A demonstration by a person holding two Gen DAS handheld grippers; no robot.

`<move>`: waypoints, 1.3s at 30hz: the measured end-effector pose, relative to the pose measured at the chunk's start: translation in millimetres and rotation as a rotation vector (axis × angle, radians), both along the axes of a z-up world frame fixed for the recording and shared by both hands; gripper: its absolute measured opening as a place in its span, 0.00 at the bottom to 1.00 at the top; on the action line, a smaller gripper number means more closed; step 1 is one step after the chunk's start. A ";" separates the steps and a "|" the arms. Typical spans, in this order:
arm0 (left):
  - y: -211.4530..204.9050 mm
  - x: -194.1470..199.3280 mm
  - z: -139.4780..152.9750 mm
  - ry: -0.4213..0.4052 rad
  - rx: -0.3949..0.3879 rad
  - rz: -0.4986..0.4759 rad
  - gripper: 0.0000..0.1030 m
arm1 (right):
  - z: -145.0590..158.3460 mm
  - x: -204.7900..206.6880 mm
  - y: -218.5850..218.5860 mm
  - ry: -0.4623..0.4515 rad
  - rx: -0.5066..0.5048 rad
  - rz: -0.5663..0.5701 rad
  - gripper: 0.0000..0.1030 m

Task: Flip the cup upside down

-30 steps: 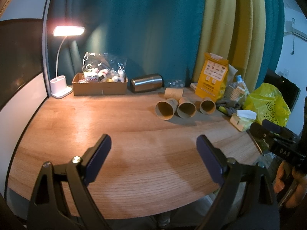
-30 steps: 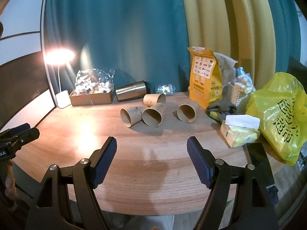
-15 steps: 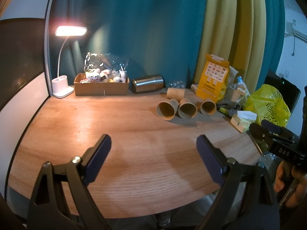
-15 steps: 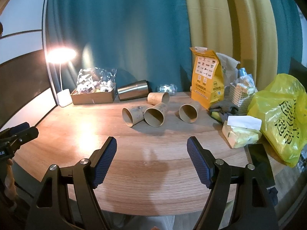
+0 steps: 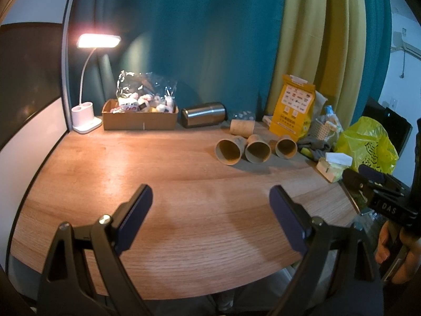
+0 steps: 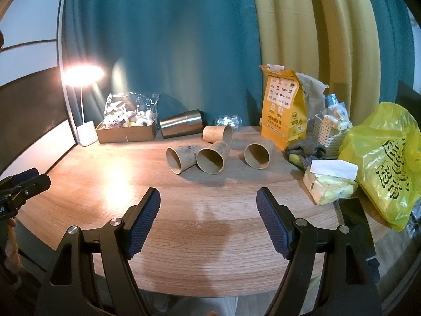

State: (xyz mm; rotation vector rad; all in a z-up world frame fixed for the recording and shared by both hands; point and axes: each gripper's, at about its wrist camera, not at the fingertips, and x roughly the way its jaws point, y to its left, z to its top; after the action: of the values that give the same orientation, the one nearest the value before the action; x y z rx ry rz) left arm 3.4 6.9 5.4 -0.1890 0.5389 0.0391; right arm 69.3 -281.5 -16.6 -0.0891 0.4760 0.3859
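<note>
Several brown paper cups lie on their sides on the wooden table (image 6: 210, 237). Three lie in a row with mouths toward me: a left cup (image 6: 180, 158) (image 5: 228, 151), a middle cup (image 6: 211, 157) (image 5: 258, 149) and a right cup (image 6: 258, 153) (image 5: 286, 146). One more cup (image 6: 217, 134) (image 5: 242, 127) lies crosswise behind them. My left gripper (image 5: 210, 197) is open and empty over the table's near part. My right gripper (image 6: 208, 200) is open and empty, short of the cups. Each gripper shows at the edge of the other's view.
At the back stand a lit white desk lamp (image 5: 85, 115), a cardboard box of small items (image 5: 139, 117), a steel tumbler on its side (image 5: 204, 113) and a yellow paper bag (image 6: 282, 110). At right lie a tissue pack (image 6: 330, 184), a yellow plastic bag (image 6: 386, 163), a basket and a dark phone (image 6: 355, 221).
Both views have shifted slightly, the cups sitting a little to the right of where they were. The cups have not moved on the table and both grippers stay open.
</note>
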 end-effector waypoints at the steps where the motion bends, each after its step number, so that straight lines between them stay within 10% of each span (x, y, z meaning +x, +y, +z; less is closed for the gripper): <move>1: 0.2 -0.2 0.2 0.000 0.000 0.000 0.89 | -0.1 0.1 -0.5 0.000 -0.001 -0.001 0.76; 21: -1.2 39.2 -15.9 0.079 0.020 -0.004 0.89 | -8.7 38.8 -4.6 0.057 0.021 0.002 0.76; 39: -29.9 235.2 -46.6 0.282 0.131 -0.148 0.89 | -57.6 176.3 -21.4 0.210 0.073 -0.061 0.76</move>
State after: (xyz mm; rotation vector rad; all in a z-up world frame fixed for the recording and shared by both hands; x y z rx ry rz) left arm 238.6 -22.9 -41.2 -0.0149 0.8280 -0.0436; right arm 245.7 -302.9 -74.2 0.0369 0.6693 0.3542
